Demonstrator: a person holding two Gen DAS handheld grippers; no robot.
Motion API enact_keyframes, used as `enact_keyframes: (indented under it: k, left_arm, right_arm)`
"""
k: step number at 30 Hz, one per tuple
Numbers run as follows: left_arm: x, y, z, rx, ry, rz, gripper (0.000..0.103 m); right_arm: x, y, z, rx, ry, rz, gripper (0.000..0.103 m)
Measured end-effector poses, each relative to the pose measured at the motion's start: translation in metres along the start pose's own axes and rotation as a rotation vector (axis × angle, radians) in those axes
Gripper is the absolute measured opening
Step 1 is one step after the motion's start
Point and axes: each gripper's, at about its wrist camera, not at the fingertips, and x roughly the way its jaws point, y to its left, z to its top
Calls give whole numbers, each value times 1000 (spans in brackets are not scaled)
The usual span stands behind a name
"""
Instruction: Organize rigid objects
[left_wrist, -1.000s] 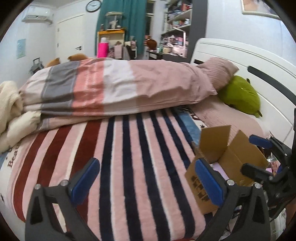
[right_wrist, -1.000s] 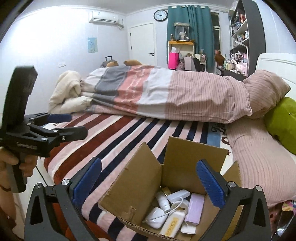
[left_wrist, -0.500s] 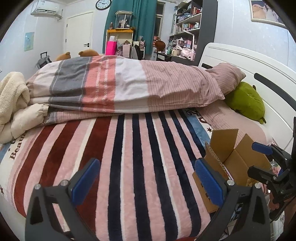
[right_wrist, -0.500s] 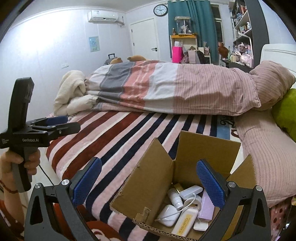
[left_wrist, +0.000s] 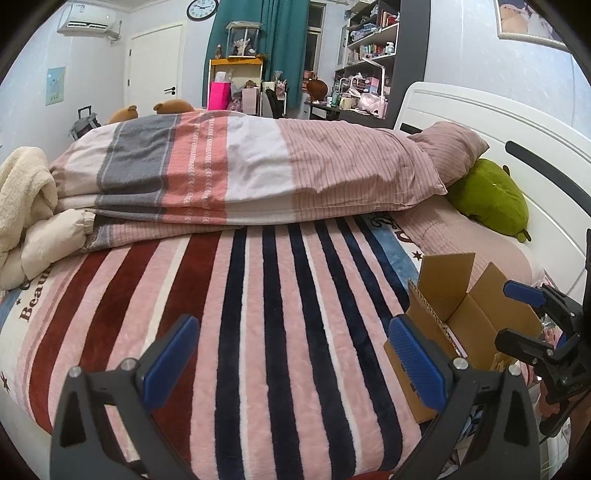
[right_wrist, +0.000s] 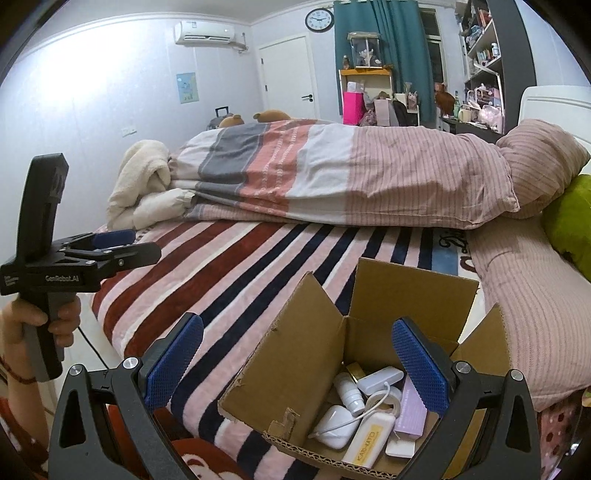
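- Right gripper (right_wrist: 297, 360): blue ribbed pads spread wide, empty, poised above the cardboard box (right_wrist: 295, 373).
- Left gripper (left_wrist: 295, 356): pads equally spread, empty, over the striped blanket (left_wrist: 258, 314).
- Box: corrugated, flaps upright, at the near bed edge; holds small white plastic bottles (right_wrist: 349, 391) and a lilac carton (right_wrist: 410, 413).
- Folded striped duvet (left_wrist: 258, 173) lies behind; white headboard (left_wrist: 480, 118) at the right.
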Motion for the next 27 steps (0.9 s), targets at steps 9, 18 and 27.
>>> enact_keyframes:
  k: [9, 18, 27]
  left_arm:
    - [2, -2, 1, 10, 4, -6, 102]
    - [4, -4, -1, 15, 7, -7, 102]
    - [5, -5, -1, 16, 7, -9, 102]
  right_arm:
    - [1, 0, -1, 11, 10, -5, 103]
    - [2, -6, -1, 8, 13, 0, 103]
    - [2, -3, -6, 28, 15, -8, 103]
